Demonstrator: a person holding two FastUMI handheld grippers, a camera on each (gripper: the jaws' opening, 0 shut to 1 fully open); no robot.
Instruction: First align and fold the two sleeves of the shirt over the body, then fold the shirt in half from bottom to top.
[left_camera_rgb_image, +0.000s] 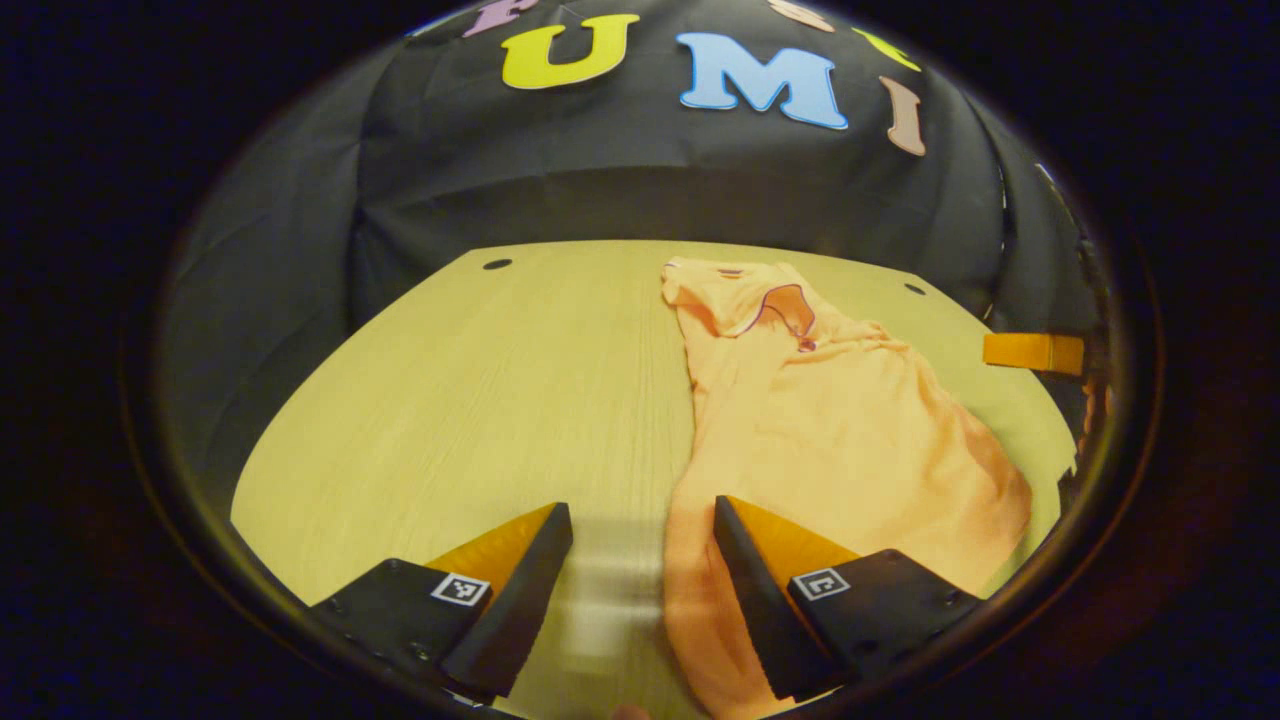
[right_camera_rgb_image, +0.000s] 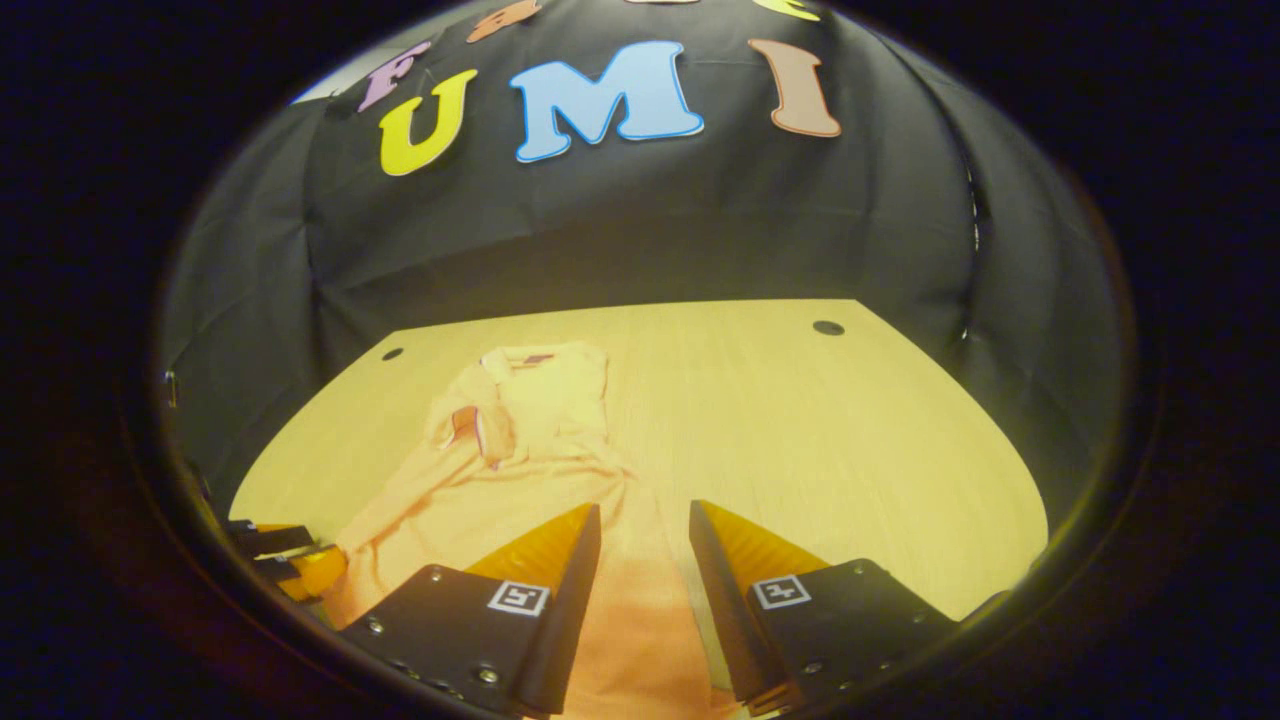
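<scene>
The orange short-sleeved polo shirt with a dark-trimmed collar (left_camera_rgb_image: 830, 420) lies rumpled on the pale wood-grain table (left_camera_rgb_image: 480, 400), collar toward the far edge and hem toward the near edge. In the left gripper view it covers the right part of the table, its cloth creased and bunched along the sides; in the right gripper view the same shirt (right_camera_rgb_image: 520, 450) lies on the left part, the collar flap turned over. The left gripper (left_camera_rgb_image: 640, 590) hangs over the shirt's near left edge with its jaws open, cloth under one finger and bare table under the other, nothing held between them. The right gripper (right_camera_rgb_image: 645, 590) stands over the shirt's near right edge, its jaws also apart and holding nothing. Small dark round holes (right_camera_rgb_image: 828, 327) mark the table's far corners.
</scene>
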